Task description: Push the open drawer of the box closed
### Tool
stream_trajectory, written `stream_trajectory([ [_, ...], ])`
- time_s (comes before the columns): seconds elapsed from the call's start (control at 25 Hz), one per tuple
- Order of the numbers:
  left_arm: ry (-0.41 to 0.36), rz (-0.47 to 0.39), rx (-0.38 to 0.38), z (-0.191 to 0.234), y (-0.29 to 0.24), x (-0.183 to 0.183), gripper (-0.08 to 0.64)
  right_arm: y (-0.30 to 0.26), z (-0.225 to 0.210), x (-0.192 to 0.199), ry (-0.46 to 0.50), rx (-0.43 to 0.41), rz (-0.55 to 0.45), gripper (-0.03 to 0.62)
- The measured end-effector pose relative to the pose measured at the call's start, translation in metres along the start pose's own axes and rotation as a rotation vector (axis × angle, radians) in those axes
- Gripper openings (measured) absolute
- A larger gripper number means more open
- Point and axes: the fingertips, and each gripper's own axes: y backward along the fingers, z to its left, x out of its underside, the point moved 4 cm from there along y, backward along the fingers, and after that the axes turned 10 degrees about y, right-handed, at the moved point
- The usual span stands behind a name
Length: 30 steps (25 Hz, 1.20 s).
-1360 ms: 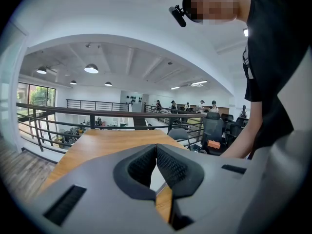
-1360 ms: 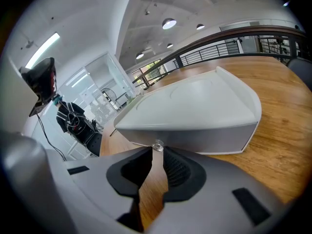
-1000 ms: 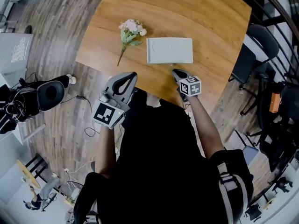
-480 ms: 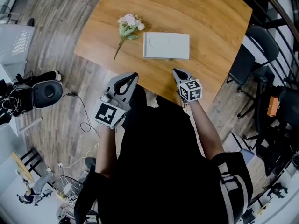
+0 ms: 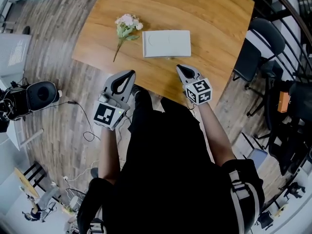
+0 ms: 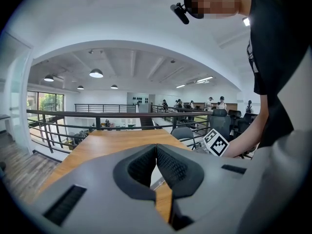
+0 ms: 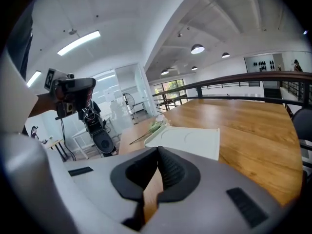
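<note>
The white box [image 5: 166, 44] lies flat on the wooden table [image 5: 214, 18], with a small knob on its near side and no drawer sticking out that I can see. In the right gripper view the box [image 7: 187, 140] sits just beyond the jaws. My right gripper [image 5: 179, 68] hangs shut and empty a short way in front of the box's near edge, not touching it. My left gripper [image 5: 129, 74] is shut too, holding nothing, over the table's near-left edge. In the left gripper view the pads [image 6: 168, 165] meet at their tips.
A sprig of pale flowers [image 5: 124, 27] lies left of the box. Dark chairs [image 5: 256, 52] stand at the table's right side. An office chair [image 5: 41, 94] and cables sit on the floor at the left. A railing runs past the right edge.
The right gripper has risen and rolled a little, staying just short of the box. The left gripper has shifted slightly. The head view has drifted, so the table sits higher and further left.
</note>
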Motion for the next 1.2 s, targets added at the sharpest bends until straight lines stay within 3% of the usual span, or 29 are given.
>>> stream_trajectory([
  [0.24,-0.015,0.015,0.032,-0.011,-0.005,0.006,0.023,0.022,0.02,-0.034,0.117,-0.051,-0.059,0.014],
  [0.48,-0.034,0.036,0.05,-0.028,-0.007,0.015,0.023,0.042,0.041,-0.052,0.302,-0.11,-0.034,0.014],
  [0.88,-0.002,0.058,0.054,-0.036,-0.012,0.03,0.023,0.058,0.045,-0.058,0.39,-0.113,-0.039,0.014],
  [1.2,0.001,0.077,0.053,-0.038,-0.019,0.043,0.023,0.069,0.043,-0.059,0.378,-0.112,-0.061,0.014],
])
